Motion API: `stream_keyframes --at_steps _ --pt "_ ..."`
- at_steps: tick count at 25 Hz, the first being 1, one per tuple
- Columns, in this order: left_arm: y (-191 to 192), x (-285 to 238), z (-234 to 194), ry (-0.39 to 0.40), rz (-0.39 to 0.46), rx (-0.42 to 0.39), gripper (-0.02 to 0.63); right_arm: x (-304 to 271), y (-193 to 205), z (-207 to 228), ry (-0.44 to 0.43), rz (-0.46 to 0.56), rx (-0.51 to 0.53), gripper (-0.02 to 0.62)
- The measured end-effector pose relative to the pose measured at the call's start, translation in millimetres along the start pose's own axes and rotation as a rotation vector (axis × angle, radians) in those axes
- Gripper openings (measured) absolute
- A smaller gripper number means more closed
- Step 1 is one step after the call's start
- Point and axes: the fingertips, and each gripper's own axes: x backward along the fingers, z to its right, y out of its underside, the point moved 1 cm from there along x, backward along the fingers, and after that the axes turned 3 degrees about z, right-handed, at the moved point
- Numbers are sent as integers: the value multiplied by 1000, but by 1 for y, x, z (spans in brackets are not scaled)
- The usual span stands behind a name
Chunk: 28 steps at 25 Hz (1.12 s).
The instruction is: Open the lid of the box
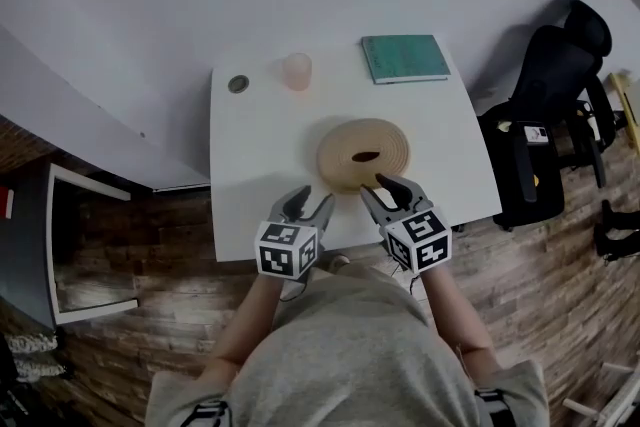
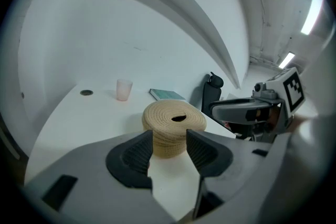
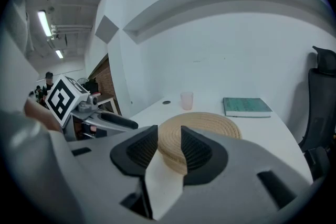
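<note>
Grippers come first, nearest the person, both over the near edge of the white table (image 1: 250, 185). The left gripper (image 1: 307, 208) hangs just short of the woven box (image 1: 364, 153), to its left and apart from it. Its jaws stand apart with nothing but bare tabletop between them, and the box shows beyond the gap. The right gripper (image 1: 382, 187) is closer in, at the box's near rim. Its jaws are also parted, the rim shows just past them, and nothing is clamped. Whether a tip brushes the weave I cannot tell.

The box stands upright at the middle of the table toward the front, and its coiled lid (image 1: 375, 137) sits on, with a dark oval opening at the centre.

Farther back are a pale cup (image 1: 297, 71), a small dark disc (image 1: 238, 84) to its left and a green book (image 1: 404, 58) at the far right. An office chair (image 1: 555, 80) stands off the table's right side.

By my reading this is the approach, with the lid not yet gripped. The next move likely calls for one gripper to steady the box wall while the other closes on the lid's overhanging edge and lifts it straight up.
</note>
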Motion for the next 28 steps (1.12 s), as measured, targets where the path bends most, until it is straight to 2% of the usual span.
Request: stream_keyframes --at_steps 6,10,16,28 --pt "24 -18 -1 -15 -60 23 187 -16 13 1 -52 -72 105 140" --pt "40 -36 0 -7 -121 -3 189 -25 25 1 -101 -144 215 140" --pt "57 -62 -2 -8 -171 -30 213 -32 45 0 -214 -281 453 141" --pt "72 -87 -11 -42 -216 -56 235 -53 67 -5 -297 -415 928 141"
